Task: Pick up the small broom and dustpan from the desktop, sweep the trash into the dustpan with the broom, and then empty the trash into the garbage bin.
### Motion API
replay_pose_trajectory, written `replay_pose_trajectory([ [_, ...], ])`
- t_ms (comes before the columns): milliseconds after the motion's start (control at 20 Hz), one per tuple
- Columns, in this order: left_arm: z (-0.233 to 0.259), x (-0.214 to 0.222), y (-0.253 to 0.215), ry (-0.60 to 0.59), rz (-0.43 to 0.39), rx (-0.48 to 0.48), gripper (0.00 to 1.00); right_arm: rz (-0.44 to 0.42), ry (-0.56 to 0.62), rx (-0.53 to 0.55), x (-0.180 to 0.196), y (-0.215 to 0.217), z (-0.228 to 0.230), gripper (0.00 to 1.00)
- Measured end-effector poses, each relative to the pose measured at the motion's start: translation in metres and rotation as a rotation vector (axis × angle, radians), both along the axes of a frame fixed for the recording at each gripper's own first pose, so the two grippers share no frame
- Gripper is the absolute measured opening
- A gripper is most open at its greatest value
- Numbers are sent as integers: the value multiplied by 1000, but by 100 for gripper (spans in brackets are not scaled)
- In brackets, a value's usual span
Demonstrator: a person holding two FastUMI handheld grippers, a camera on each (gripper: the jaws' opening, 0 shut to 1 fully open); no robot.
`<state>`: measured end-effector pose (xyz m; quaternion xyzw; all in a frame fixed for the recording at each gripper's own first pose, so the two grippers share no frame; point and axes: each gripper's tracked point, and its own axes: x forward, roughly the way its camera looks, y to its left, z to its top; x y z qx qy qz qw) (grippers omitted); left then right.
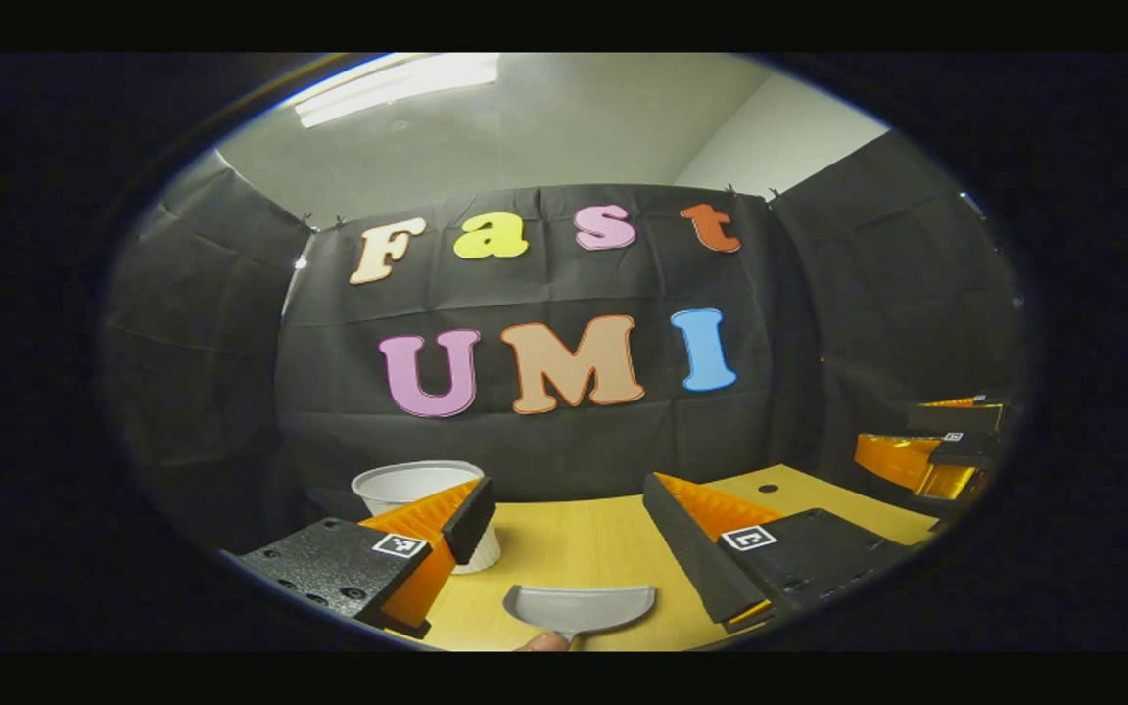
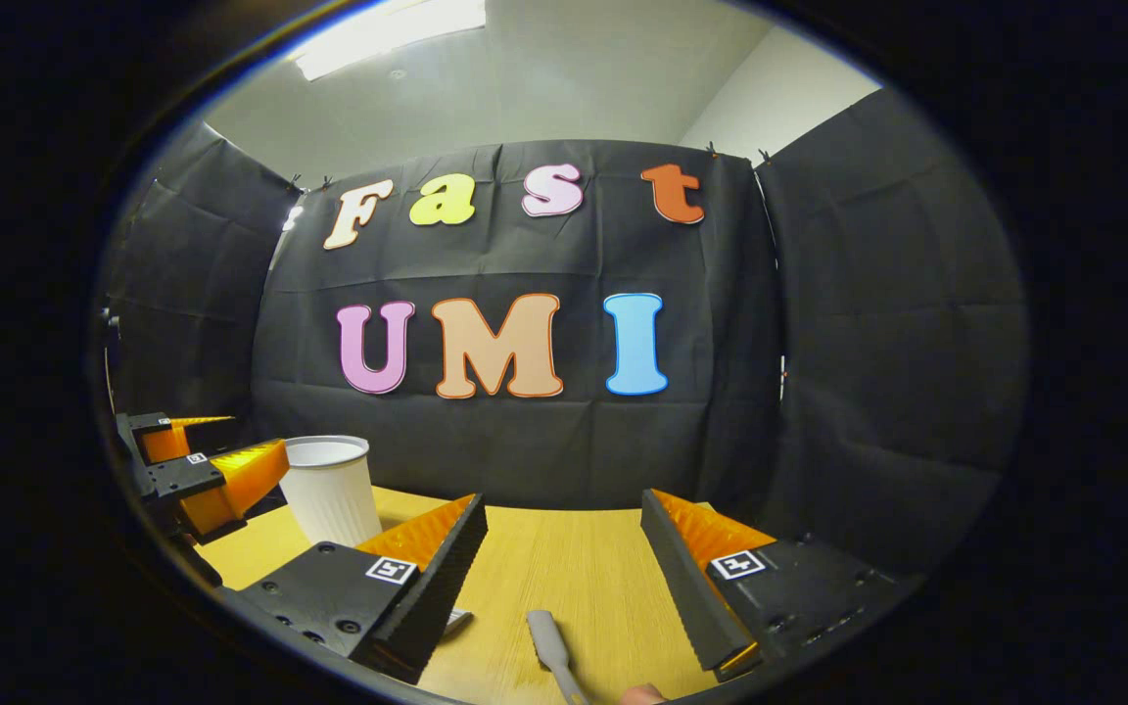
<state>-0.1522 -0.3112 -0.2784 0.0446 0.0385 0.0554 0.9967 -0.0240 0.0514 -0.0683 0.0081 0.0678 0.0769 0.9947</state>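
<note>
While your left gripper (image 1: 569,514) hangs with its jaws wide apart, the grey dustpan (image 1: 579,607) lies on the wooden desk (image 1: 574,548) just below, with the white bin (image 1: 417,490) behind. Your right gripper (image 2: 564,534) also gapes, above the broom handle (image 2: 552,641).

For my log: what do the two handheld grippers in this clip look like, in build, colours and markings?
Both match. The left gripper and right gripper each have two wedge-shaped fingers with black ribbed inner pads, ridged orange outer faces, and black speckled bases with screw holes. Each finger carries a small square black-and-white marker. No cables or sleeves are visible.
</note>
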Motion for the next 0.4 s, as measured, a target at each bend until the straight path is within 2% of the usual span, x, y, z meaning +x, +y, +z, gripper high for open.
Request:
replay_pose_trajectory([
  [250,3,5,3,-5,5,19,93,4,12,-4,2,1,-1,92],
  [300,2,5,1,-1,1,23,100,7,12,-1,2,2,-1,92],
  [400,2,8,0,0,0,30,100,7,13,-7,3,0,1,92],
])
